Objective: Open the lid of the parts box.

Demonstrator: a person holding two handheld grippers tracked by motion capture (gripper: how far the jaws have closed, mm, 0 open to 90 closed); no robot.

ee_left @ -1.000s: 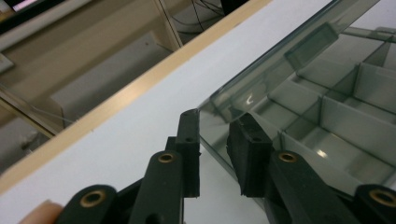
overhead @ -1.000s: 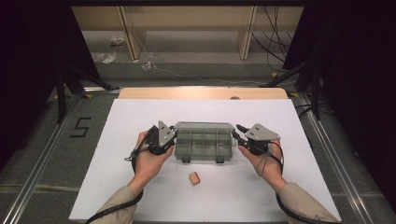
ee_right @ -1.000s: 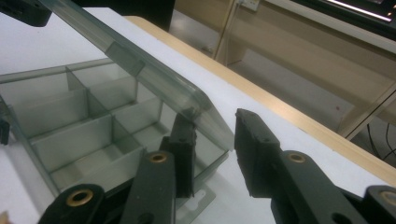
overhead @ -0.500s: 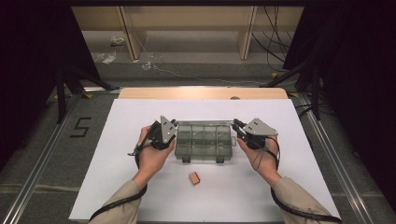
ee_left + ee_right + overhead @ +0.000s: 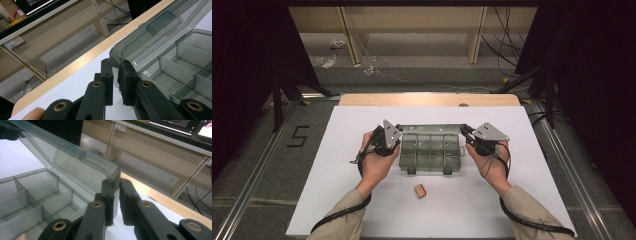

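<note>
Left gripper [image 5: 115, 82] jaws pinch the lid [image 5: 150, 32] at its left corner; right gripper [image 5: 115, 202] jaws pinch its right corner. Lid is raised, tilted back over the box [image 5: 430, 151] with its empty compartments. Box sits mid-counter [image 5: 337, 190] on the white sheet. Both hands [image 5: 376, 162] flank the box, forearms coming in from below, wrists angled inward. Small tan block [image 5: 420, 191] lies near, in front of the box.

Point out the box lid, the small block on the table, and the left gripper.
box lid [image 5: 82, 167], right gripper view, clear raised panel.
small block [image 5: 420, 191], high view, top face.
left gripper [image 5: 116, 67], left gripper view, between its fingertips.
</note>
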